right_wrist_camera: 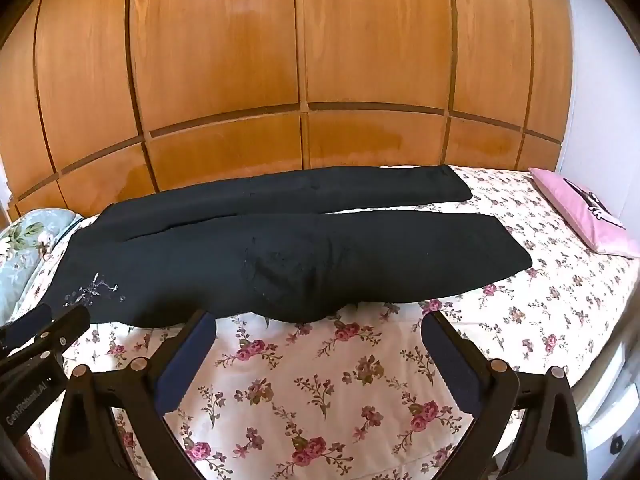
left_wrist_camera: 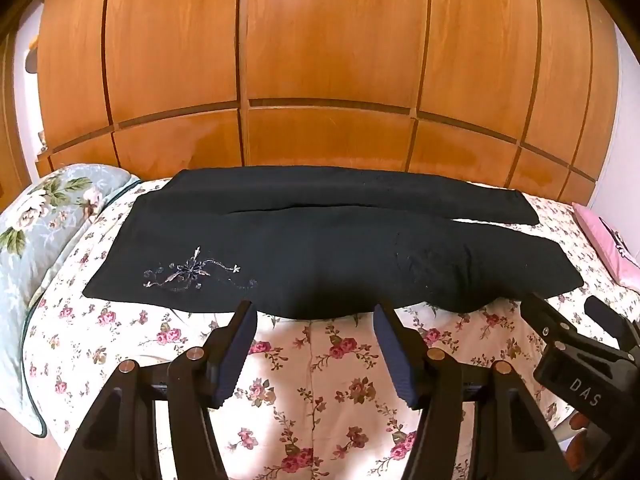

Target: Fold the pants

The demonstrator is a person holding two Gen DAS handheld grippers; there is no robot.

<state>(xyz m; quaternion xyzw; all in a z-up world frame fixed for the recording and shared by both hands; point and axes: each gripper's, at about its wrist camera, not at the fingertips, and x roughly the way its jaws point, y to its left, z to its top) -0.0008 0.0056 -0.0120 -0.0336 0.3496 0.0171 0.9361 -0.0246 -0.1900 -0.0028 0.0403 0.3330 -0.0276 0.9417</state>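
Observation:
Black pants [left_wrist_camera: 312, 248] lie flat across the bed, waist at the left with pale embroidery [left_wrist_camera: 192, 274], both legs stretching right. They also show in the right wrist view [right_wrist_camera: 280, 252]. My left gripper [left_wrist_camera: 316, 312] is open and empty, its tips just short of the near leg's front edge. My right gripper [right_wrist_camera: 320, 324] is open wide and empty, near the same edge further toward the leg ends. It also shows at the right of the left wrist view [left_wrist_camera: 568, 312].
The bed has a floral cover [right_wrist_camera: 320, 392]. A pale floral pillow [left_wrist_camera: 36, 224] lies at the left end and a pink cushion [right_wrist_camera: 580, 208] at the right. Wooden wardrobe doors [left_wrist_camera: 320, 60] stand behind the bed.

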